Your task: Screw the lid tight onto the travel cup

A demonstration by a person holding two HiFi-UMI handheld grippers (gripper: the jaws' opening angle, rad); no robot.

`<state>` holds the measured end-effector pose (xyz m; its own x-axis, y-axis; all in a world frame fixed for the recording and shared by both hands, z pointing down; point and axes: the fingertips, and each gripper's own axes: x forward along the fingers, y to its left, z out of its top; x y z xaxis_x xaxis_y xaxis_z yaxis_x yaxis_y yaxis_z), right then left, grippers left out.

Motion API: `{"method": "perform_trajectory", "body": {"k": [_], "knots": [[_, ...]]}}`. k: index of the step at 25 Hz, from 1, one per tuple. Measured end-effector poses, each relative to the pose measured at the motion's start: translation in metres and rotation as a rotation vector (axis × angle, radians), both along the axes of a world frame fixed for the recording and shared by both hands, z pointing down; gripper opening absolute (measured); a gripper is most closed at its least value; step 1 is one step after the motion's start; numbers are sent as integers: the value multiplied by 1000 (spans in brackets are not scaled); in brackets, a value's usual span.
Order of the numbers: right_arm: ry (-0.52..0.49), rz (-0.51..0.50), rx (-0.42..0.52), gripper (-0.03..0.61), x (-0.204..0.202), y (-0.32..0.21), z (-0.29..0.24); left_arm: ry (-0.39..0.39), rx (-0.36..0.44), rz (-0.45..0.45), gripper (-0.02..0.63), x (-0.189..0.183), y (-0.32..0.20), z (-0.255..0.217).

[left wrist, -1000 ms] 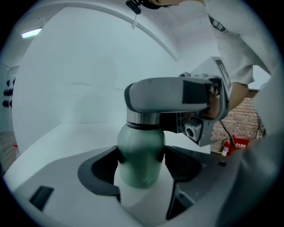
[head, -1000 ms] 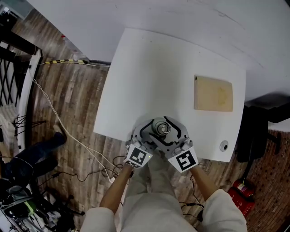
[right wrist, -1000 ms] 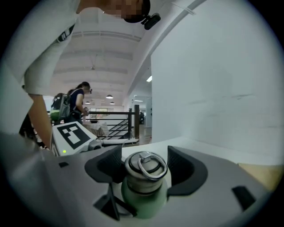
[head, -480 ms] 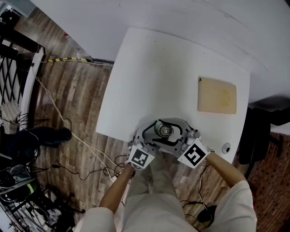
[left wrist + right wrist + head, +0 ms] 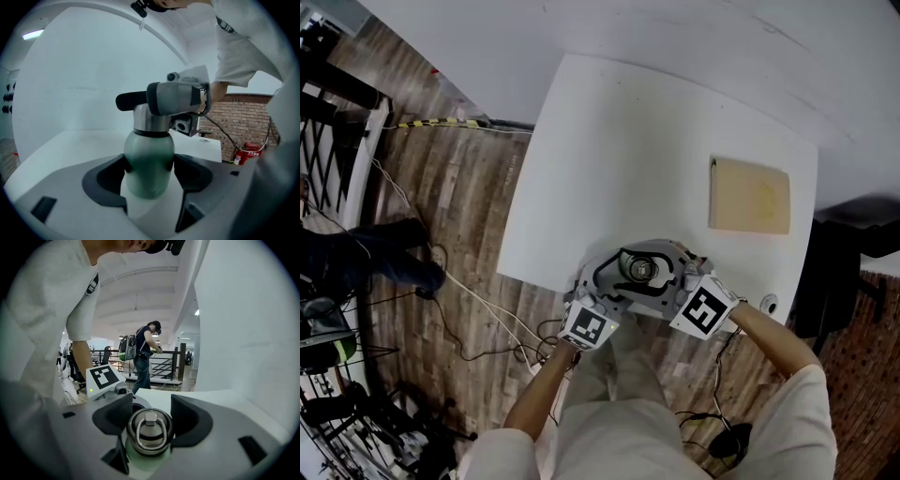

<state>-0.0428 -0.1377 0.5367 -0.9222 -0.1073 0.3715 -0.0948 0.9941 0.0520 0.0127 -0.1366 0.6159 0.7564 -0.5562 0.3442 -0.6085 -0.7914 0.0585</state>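
The travel cup (image 5: 149, 164) stands upright at the near edge of the white surface (image 5: 628, 159), with its steel ring-topped lid (image 5: 149, 430) seated on the neck. The left hand-held gripper (image 5: 150, 169) pinches the green body from both sides, probably to stop it spinning. The right hand-held gripper (image 5: 151, 417) comes in at lid height. Its jaws have just been closing with the lid between them, and they now appear to press its rim, placed for twisting. A tan board (image 5: 750, 195) lies well apart.

Right claw (image 5: 151, 414), jaws just closing, grips the ringed lid (image 5: 150, 434).
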Motion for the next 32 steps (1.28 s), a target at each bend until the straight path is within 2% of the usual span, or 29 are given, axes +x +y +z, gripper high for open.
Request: {"method": "perform_trajectory", "body": {"k": [6,12,27,32], "knots": [[-8,98,10,249,1,-6,0,-2,3,1,329,0,-1,1],[-4,296,2,247,7,-15,3,-4,3,0,329,1,-2,2],[-54,817,89,249,21,-33,-2,-11,7,-2,328,0,1,2],[-65,894,102,249,26,-32,-4,-16,7,-3,328,0,3,2]]}}
